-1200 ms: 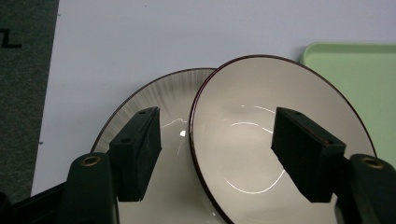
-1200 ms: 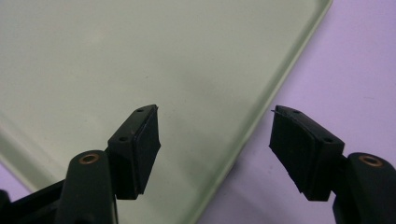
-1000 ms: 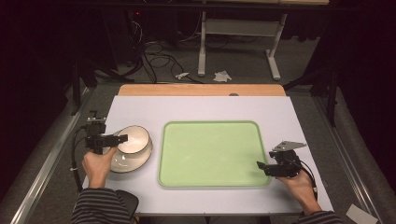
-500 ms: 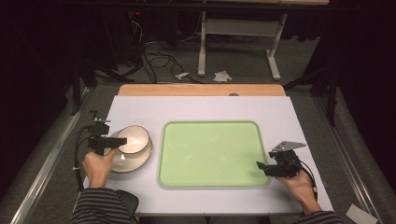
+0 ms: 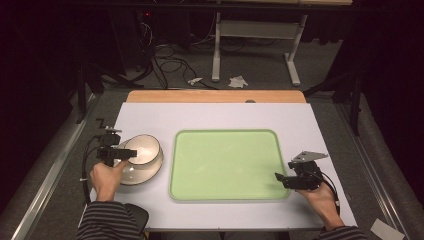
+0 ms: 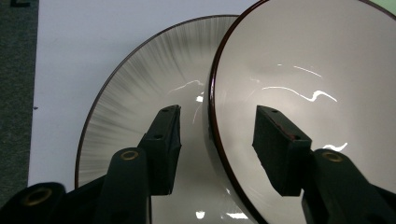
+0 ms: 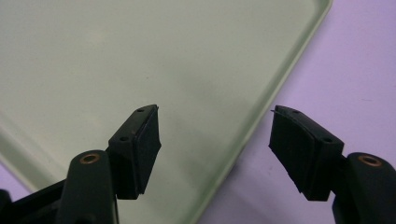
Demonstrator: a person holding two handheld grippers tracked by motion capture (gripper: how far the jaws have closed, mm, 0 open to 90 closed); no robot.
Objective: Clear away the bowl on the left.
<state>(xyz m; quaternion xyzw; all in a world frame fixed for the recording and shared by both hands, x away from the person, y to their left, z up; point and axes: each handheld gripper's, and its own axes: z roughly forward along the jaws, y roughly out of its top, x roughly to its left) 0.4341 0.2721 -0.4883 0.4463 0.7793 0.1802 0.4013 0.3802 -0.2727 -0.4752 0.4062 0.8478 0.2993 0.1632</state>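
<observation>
Step in hand, as I read it: picking the bowl off its plate for a move to the tray. Landmark is the pale green rectangular plastic tray (image 5: 227, 164), centred on the white tabletop (image 5: 210, 115). Just left of the tray, not touching it: a glossy white ceramic bowl with a dark brown rim (image 5: 142, 151), sitting tilted on a white ceramic plate with grey radial streaks and a dark rim (image 5: 131, 175). The left gripper (image 5: 131, 152) is at the bowl's side away from the tray. In the left gripper view its fingers (image 6: 164, 144) straddle the bowl's rim (image 6: 212, 112), one outside over the plate (image 6: 135, 93), one inside the bowl (image 6: 299, 60). They have just been closing with the rim between them, but a gap shows on both sides, so no clamp yet. The right gripper (image 5: 280, 178) hangs at the tray's near right corner, fingers (image 7: 142, 140) wide apart and holding nothing, the tray's raised edge (image 7: 275, 88) running between them with no contact. Next move, my call: finish closing on the bowl wall until both pads bite, then lift straight up clear of the plate before going sideways over the tray lip. Risks: glazed wall is slick, bowl is already leaning, so a shallow pinch may let it rotate or drag the plate along.
</observation>
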